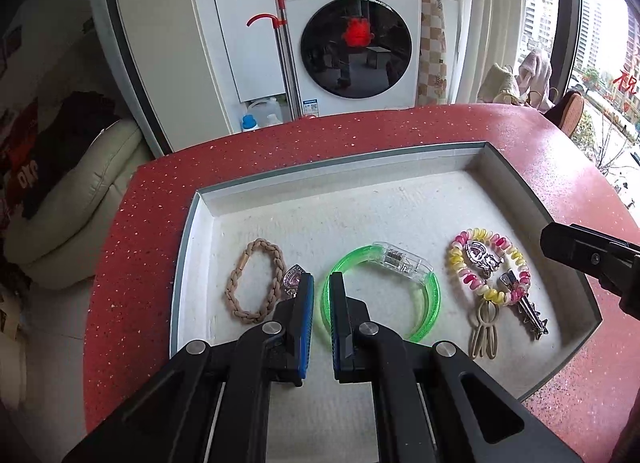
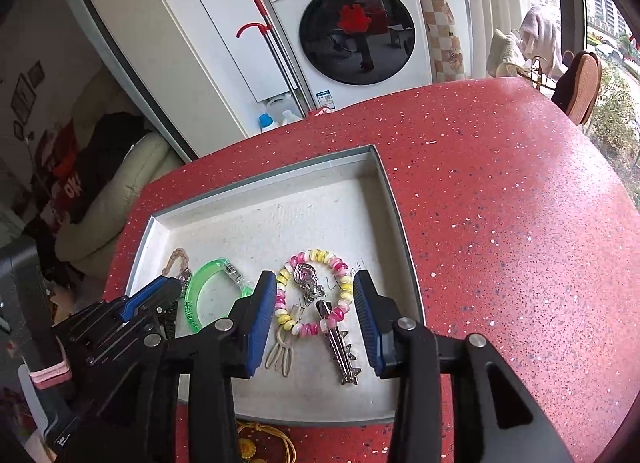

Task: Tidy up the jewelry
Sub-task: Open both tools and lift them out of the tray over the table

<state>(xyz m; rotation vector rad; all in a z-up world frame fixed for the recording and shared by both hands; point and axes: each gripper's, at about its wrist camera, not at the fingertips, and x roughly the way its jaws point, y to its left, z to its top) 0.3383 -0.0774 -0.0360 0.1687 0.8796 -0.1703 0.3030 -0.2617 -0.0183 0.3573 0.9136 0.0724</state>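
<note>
A white tray (image 1: pixel 320 183) on the red table holds the jewelry. A beige braided band (image 1: pixel 252 283) lies left, a green bangle (image 1: pixel 428 303) in the middle, a pink-yellow coil bracelet (image 1: pixel 492 263) with a heart charm, a star clip (image 1: pixel 528 315) and beige loops (image 1: pixel 484 331) right. My left gripper (image 1: pixel 322 283) hovers low between band and bangle, jaws slightly apart with nothing between them; a pink heart pendant (image 1: pixel 292 277) lies by its left finger. My right gripper (image 2: pixel 316 287) is open and empty above the coil bracelet (image 2: pixel 316 295) and star clip (image 2: pixel 344 355).
The tray (image 2: pixel 260 191) sits near the left edge of the red speckled table (image 2: pixel 500 203). A yellow cord item (image 2: pixel 260 443) lies in front of the tray. A washing machine (image 1: pixel 348 35), sofa and window stand beyond the table.
</note>
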